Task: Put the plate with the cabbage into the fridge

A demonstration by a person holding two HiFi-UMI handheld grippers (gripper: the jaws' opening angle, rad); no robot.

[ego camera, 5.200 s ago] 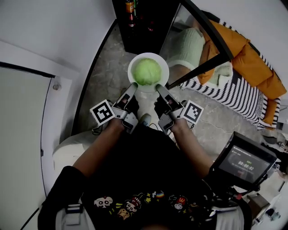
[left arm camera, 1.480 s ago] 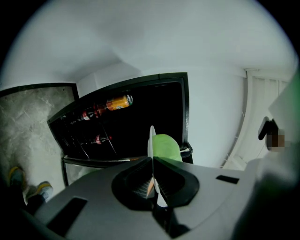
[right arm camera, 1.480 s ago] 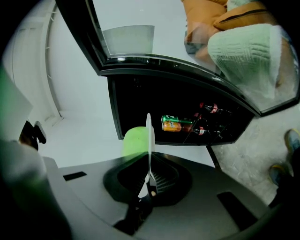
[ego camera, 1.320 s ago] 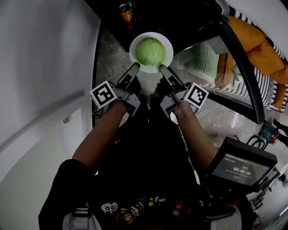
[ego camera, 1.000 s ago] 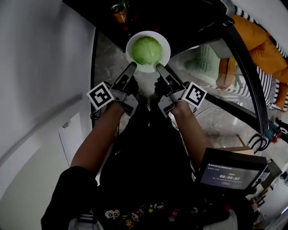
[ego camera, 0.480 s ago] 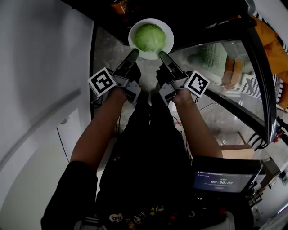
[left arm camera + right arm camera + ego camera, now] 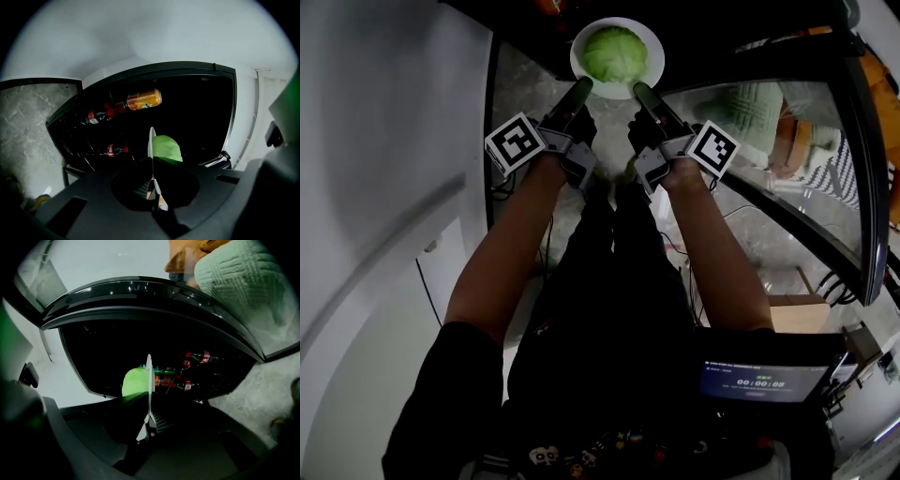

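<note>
A white plate (image 7: 649,44) carries a pale green cabbage (image 7: 615,52) at the top of the head view, held out at the dark fridge opening (image 7: 703,23). My left gripper (image 7: 582,89) is shut on the plate's near left rim and my right gripper (image 7: 641,91) is shut on its near right rim. In the left gripper view the plate (image 7: 151,143) stands edge-on between the jaws with the cabbage (image 7: 166,148) to its right. In the right gripper view the plate (image 7: 149,376) is edge-on too, the cabbage (image 7: 133,382) at its left.
The fridge's glass door (image 7: 787,122) stands open at the right. Bottles (image 7: 96,115) and an orange can (image 7: 144,99) lie on wire shelves inside the dark fridge (image 7: 117,343). A white wall (image 7: 384,141) is on the left, marbled floor (image 7: 33,117) below. A screen (image 7: 755,382) hangs by my waist.
Both grippers have carried the plate and cabbage forward, closer to the fridge opening. The fridge interior now fills more of both gripper views. Neither grip has changed.
</note>
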